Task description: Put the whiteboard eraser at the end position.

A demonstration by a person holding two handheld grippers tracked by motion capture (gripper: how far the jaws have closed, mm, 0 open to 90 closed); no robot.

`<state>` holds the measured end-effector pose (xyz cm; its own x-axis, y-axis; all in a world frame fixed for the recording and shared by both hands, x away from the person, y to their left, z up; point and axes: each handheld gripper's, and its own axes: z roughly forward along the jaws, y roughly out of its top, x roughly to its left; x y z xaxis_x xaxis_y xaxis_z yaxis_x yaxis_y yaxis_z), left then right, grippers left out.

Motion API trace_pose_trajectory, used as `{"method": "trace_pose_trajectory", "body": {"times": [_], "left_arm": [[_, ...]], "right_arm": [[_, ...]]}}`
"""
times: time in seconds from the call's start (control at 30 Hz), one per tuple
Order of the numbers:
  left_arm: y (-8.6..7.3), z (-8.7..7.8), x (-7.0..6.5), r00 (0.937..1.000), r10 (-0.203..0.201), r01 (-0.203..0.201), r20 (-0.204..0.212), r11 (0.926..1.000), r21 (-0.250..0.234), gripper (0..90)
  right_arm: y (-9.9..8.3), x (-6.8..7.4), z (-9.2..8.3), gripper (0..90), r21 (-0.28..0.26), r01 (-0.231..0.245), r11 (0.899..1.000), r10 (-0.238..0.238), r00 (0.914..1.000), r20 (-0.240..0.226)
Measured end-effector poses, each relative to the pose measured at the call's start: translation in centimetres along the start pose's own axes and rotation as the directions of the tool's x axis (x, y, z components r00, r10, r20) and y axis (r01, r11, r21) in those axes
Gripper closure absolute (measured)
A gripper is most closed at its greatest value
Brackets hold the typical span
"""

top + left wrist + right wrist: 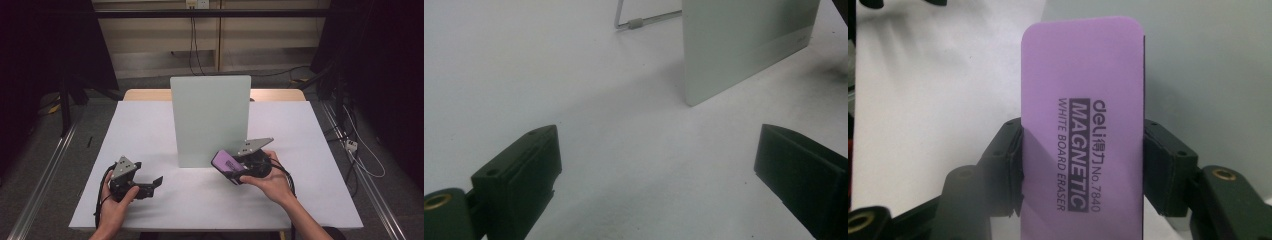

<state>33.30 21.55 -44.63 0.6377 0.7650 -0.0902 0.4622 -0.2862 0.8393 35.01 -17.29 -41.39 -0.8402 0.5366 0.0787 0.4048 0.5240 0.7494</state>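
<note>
A purple whiteboard eraser (226, 162) (1083, 100) with black "deli magnetic" lettering is held just in front of the lower right corner of an upright pale-green whiteboard panel (210, 120) (1208, 65). My right gripper (232, 169) (1083, 155) is shut on the eraser, its black pads (1013, 150) pressing both long sides. My left gripper (152, 184) (658, 145) rests low at the table's front left, open with nothing between its fingers. It points towards the panel (744, 40).
The white table top (150, 130) spreads around the panel. A wire stand (636, 22) props the panel from behind. Dark floor, rails and cables surround the table.
</note>
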Motion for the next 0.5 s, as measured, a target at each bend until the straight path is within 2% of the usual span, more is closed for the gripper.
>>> {"method": "trace_pose_trajectory", "body": {"times": [0.23, 0.5], "left_arm": [[-0.17, -0.03, 0.34, 0.9999, -0.015, 0.015, -0.005, 0.9999, 0.007, 4.9], [0.01, 0.08, 0.11, 1.0000, -0.001, 0.001, -0.005, 1.0000, 0.008, 5.0]], "right_arm": [[0.64, 0.30, 0.39, 41.5, 0.037, 0.002, 0.999, 0.000, 0.9990, -0.044], [0.86, 0.70, 0.58, 41.6, 0.070, 0.025, 0.997, -0.020, 0.9978, -0.064]]}}
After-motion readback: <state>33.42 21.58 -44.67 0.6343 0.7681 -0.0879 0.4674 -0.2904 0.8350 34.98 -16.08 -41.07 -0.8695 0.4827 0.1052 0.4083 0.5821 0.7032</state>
